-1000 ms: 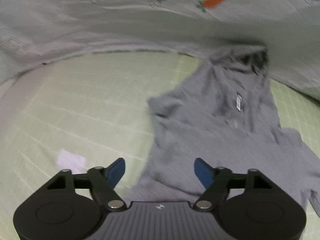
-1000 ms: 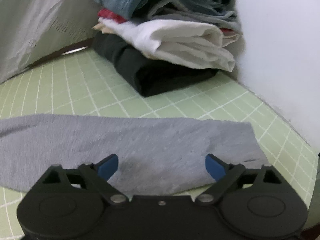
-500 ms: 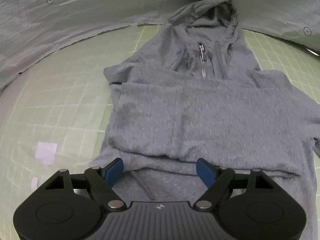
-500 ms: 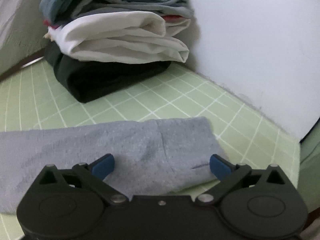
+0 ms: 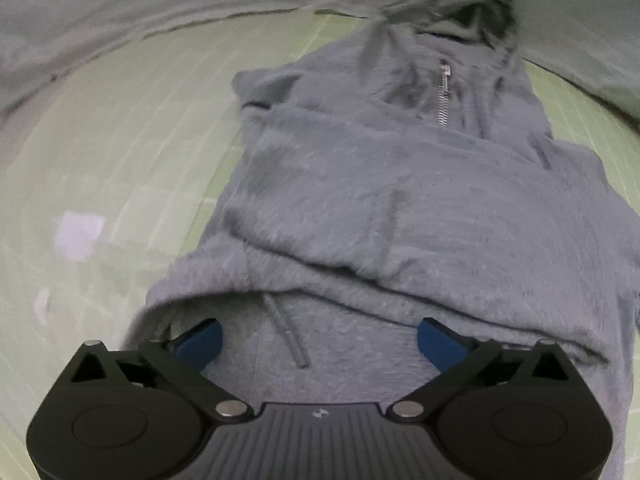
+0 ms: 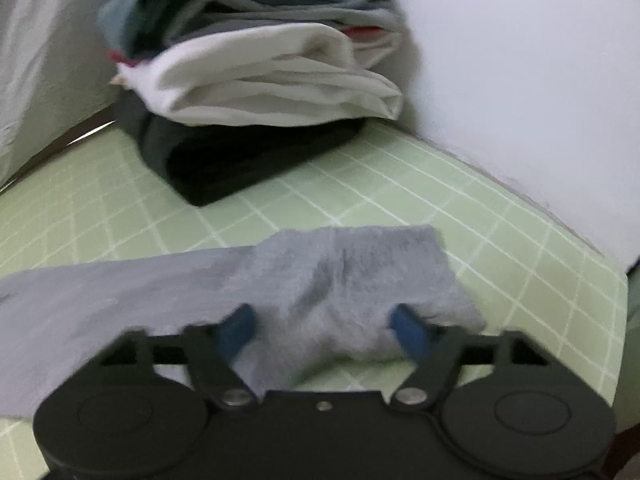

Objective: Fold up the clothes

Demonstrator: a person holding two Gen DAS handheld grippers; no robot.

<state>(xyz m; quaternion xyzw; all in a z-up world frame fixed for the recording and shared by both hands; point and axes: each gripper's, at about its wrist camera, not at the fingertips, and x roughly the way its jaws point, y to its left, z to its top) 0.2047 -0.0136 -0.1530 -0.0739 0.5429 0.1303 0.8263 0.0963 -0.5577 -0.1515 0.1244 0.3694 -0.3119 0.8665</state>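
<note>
- Since a second ago the left gripper [image 5: 318, 340] has dropped closer over the grey hoodie [image 5: 400, 200], which now fills most of its view, and its jaws have just been opening; the right gripper [image 6: 324, 330] has slid along the sleeve [image 6: 340, 272] to its cuff end, its jaws just closing, with the bunched cloth between them.
- Green gridded mat [image 6: 460, 216] covers the work surface; pale cloth [image 5: 120, 8] rises behind it, and a white wall [image 6: 520, 60] stands on the right.
- Hoodie lies spread on the mat, hood [image 5: 452, 12] at the far end, zipper [image 5: 443, 92] below it, lower part folded up so a fold edge crosses just ahead of the left fingers.
- Stack of folded clothes [image 6: 260, 80] sits at the back corner, well apart from the sleeve: dark at the bottom, white in the middle, grey-blue on top.
- Right blue pads press into the gathered sleeve from both sides, grasping it.
- Left jaws stand wide, released, over hoodie fabric with a drawstring [image 5: 288, 336] between them, unpinched.
- Small white patch [image 5: 78, 236] lies on the mat, left of the hoodie.
</note>
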